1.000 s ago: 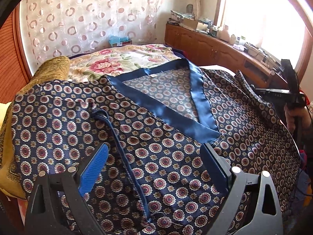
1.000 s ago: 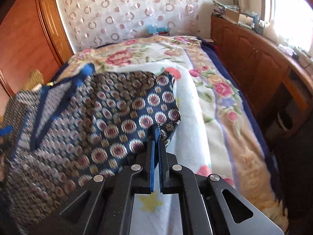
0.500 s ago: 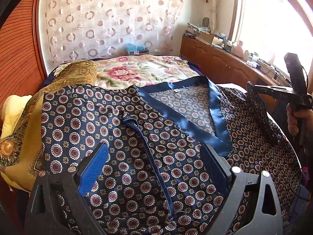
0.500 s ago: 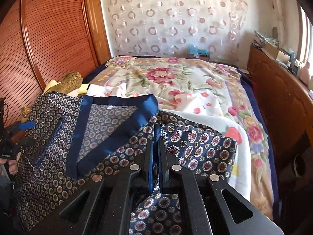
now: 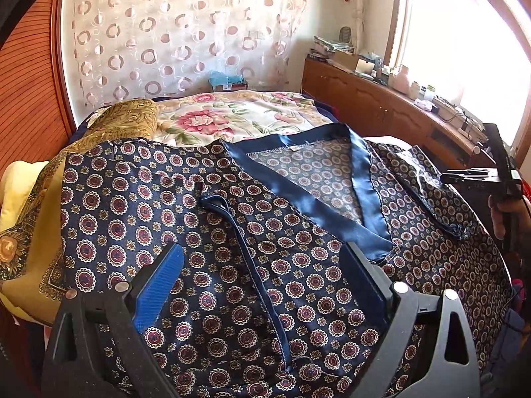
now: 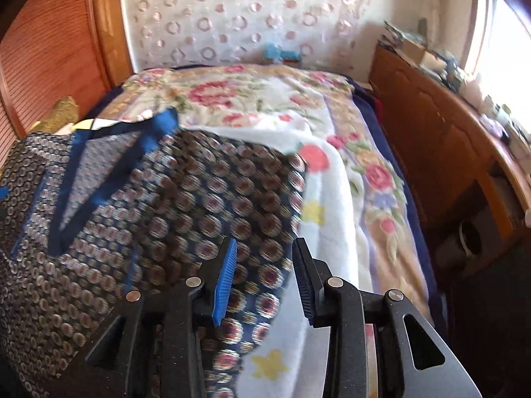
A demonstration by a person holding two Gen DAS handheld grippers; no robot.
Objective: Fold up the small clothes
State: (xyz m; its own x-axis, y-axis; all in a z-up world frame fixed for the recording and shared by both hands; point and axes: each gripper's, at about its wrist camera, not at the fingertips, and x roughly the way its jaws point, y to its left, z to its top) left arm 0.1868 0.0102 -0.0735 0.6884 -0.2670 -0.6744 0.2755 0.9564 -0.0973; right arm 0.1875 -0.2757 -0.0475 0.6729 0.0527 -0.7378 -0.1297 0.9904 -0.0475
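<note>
A navy robe-style garment [image 5: 205,219] with a medallion print and blue satin collar [image 5: 298,192] lies spread on the bed, front up, a thin blue tie [image 5: 252,258] across it. My left gripper [image 5: 262,265] is open and empty just above its lower front. In the right wrist view the garment [image 6: 166,205] is blurred; its right sleeve lies folded in over the front. My right gripper [image 6: 265,258] is open and empty above the garment's right edge. It shows in the left wrist view [image 5: 471,175] at the far right.
A floral blanket [image 6: 252,99] covers the bed, with a white fleece [image 6: 332,199] under the garment's right side. A gold patterned cloth [image 5: 109,126] lies at the left. A wooden cabinet [image 6: 441,139] runs along the right. A wooden sliding door [image 6: 46,59] is left.
My right gripper carried the sleeve inward over the front, then opened and let it go. The left gripper stayed open and rose slightly.
</note>
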